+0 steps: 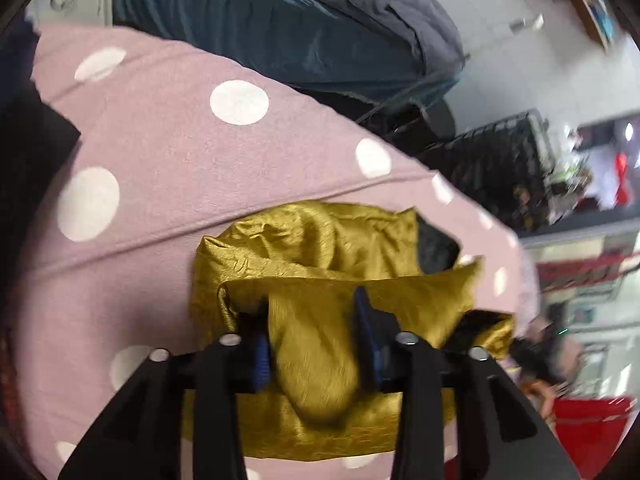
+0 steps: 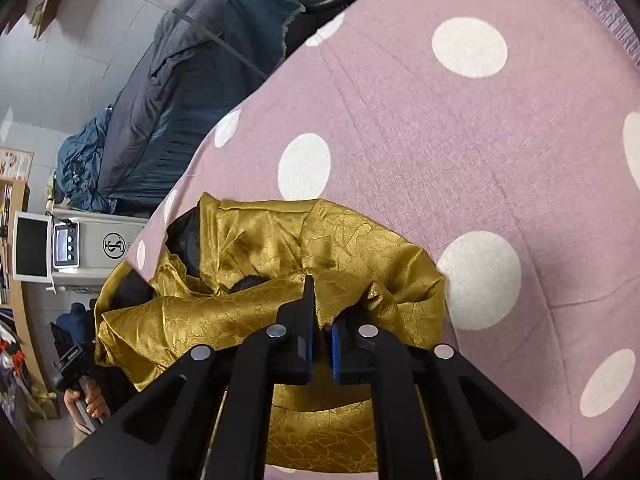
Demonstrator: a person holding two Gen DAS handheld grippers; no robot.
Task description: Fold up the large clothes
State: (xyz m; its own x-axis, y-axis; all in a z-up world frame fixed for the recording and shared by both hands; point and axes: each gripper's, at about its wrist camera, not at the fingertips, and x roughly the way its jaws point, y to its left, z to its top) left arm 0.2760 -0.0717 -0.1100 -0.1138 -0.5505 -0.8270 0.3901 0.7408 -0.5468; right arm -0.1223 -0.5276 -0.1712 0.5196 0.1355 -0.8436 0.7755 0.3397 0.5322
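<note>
A shiny gold garment (image 1: 320, 248) with a black lining lies bunched on a pink sheet with white dots (image 1: 160, 152). My left gripper (image 1: 312, 316) has its jaws apart around a thick fold of the gold cloth, which bulges between the blue pads. In the right wrist view the same gold garment (image 2: 256, 248) lies crumpled on the pink sheet (image 2: 440, 140). My right gripper (image 2: 322, 312) is shut on a raised fold of the gold cloth, its pads nearly touching.
A blue and grey quilt (image 2: 168, 100) is heaped beyond the sheet's far edge. A white machine (image 2: 100, 244) with a small screen stands to the left. A red tub (image 1: 588, 424) sits low at the right. A person's hand (image 2: 86, 400) holds the other gripper.
</note>
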